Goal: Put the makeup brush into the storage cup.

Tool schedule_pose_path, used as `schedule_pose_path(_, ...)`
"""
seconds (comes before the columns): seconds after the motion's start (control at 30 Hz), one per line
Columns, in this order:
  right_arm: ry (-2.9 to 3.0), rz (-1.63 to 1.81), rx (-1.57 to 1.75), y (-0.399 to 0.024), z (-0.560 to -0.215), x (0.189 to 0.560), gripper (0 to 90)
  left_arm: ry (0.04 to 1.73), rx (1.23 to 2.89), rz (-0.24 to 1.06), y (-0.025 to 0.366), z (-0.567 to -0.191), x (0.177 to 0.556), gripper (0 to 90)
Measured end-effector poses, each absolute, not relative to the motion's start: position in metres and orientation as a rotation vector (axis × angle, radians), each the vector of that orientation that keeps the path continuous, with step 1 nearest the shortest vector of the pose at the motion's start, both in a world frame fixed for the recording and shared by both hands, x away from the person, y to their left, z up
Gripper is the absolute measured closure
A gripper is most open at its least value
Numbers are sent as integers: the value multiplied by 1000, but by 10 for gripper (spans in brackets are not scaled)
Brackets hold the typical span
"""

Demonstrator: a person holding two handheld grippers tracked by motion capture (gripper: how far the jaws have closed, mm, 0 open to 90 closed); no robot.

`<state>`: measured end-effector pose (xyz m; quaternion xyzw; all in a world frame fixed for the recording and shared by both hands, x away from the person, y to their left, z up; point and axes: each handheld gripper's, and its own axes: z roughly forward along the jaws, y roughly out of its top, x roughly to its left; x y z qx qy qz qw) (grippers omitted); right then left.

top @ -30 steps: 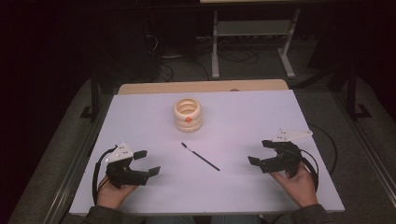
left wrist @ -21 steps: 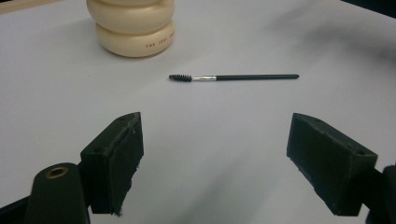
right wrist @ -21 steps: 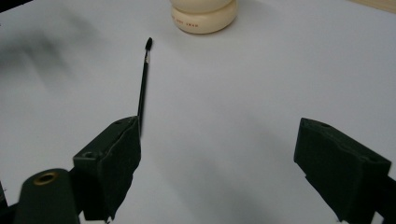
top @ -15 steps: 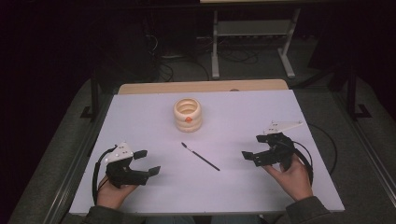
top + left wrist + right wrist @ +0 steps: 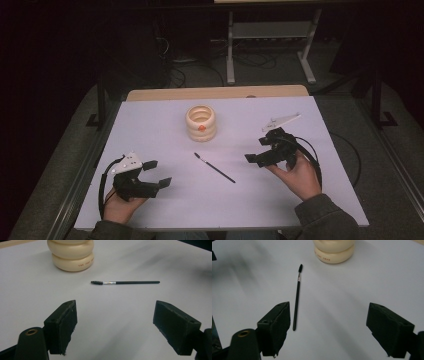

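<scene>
My right claw [image 5: 261, 150] hangs wide apart, empty, just right of the spoolie brush [image 5: 214, 167] on the bench [image 5: 160, 130].

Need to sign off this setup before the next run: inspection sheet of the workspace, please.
Surface: white table top, bare apart from the items below.
Job's things: thin black brush lying flat mid-table, bristle end toward the cream ribbed pot, which stands upright behind it, apart from it.
Clutter: nothing seen.
Grippers: left gripper low at the near left edge, open, nothing between its jaws; right gripper raised right of the brush, open, jaws just been closing a little, nothing between them.
Cables: black cable loops off the right gripper; more on the floor behind.
Surroundings: dark room, metal stand behind the table.
</scene>
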<state>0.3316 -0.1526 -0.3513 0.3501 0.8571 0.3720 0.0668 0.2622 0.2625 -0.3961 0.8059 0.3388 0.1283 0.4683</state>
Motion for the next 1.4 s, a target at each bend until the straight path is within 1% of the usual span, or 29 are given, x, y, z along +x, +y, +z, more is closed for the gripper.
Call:
schedule_pose_path(0.23,2642,1079,1025,-130,-351,343,209,830,1975,315,263,-396,262,193)
schedule_pose_path(0.47,2703,1002,1020,-108,-359,356,232,830,1972,313,264,-395,262,195)
schedule_pose_path(0.5,2712,994,1015,-105,-360,357,240,829,1972,314,264,-395,262,196)
schedule_pose_path(0.53,2728,980,1004,-101,-361,358,270,829,1972,313,264,-395,263,196)
schedule_pose_path(0.63,2747,959,1008,-95,-363,359,281,830,1968,310,264,-395,263,197)
schedule_pose_path(1.0,2820,849,996,-75,-379,362,380,828,1971,310,264,-395,263,199)
schedule_pose_path(1.4,2870,775,982,-59,-396,362,461,834,1965,301,264,-397,264,200)
